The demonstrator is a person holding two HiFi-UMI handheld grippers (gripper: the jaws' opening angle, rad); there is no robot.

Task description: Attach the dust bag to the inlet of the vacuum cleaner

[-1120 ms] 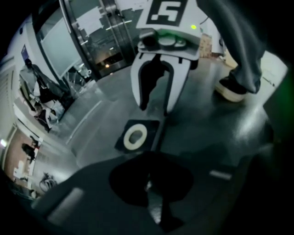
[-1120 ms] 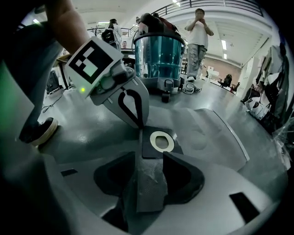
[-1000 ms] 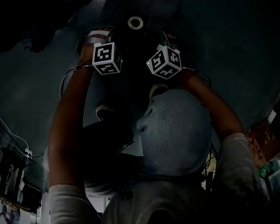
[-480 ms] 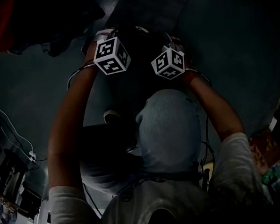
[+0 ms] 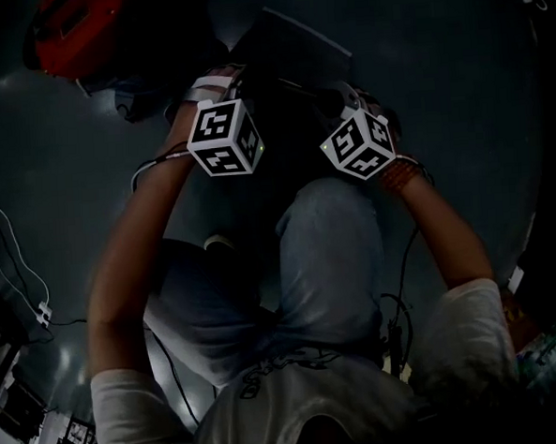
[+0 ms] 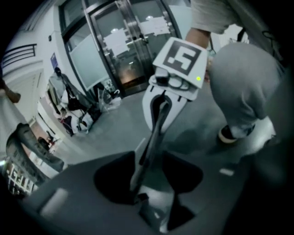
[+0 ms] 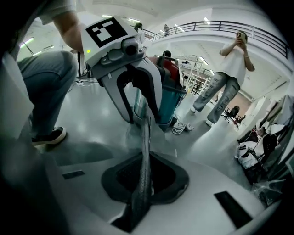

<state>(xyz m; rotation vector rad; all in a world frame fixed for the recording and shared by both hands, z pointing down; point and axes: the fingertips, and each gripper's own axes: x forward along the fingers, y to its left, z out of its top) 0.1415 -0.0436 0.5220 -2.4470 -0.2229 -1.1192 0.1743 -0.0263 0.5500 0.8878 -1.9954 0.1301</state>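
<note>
Over on the left the grey floor [image 5: 41, 184] lies wide and bare, with only a white power strip [image 5: 45, 311] near its edge. The vacuum cleaner [image 5: 69, 32] stands on that floor, red on top, off to the left of both grippers and apart from them. From the right gripper view its teal drum shows behind the left gripper, a coiled cord [image 7: 183, 126] lying by its foot. I can't see into the drum, nor make out the inlet.

In the middle, above the person's knee [image 5: 331, 251] in jeans, the dust bag [image 7: 146, 153] hangs clear of the floor. Seen edge-on, it is a thin dark sheet stretched from one gripper to the other, nowhere near the vacuum yet.

The left gripper [image 6: 149, 179] has just been opening its jaws. They stand apart with the bag's edge running between them, lying against one jaw with a pale gap showing on the other side. The right gripper [image 7: 144, 183] has just been closing its jaws, and they are pinched tight on the opposite edge of the bag.

Farther right the floor stays open as far as a standing person [image 7: 227, 78] with both hands raised. A balcony railing [image 7: 216, 25] curves overhead, and bags [image 7: 259, 147] are heaped at the far right edge.
</note>
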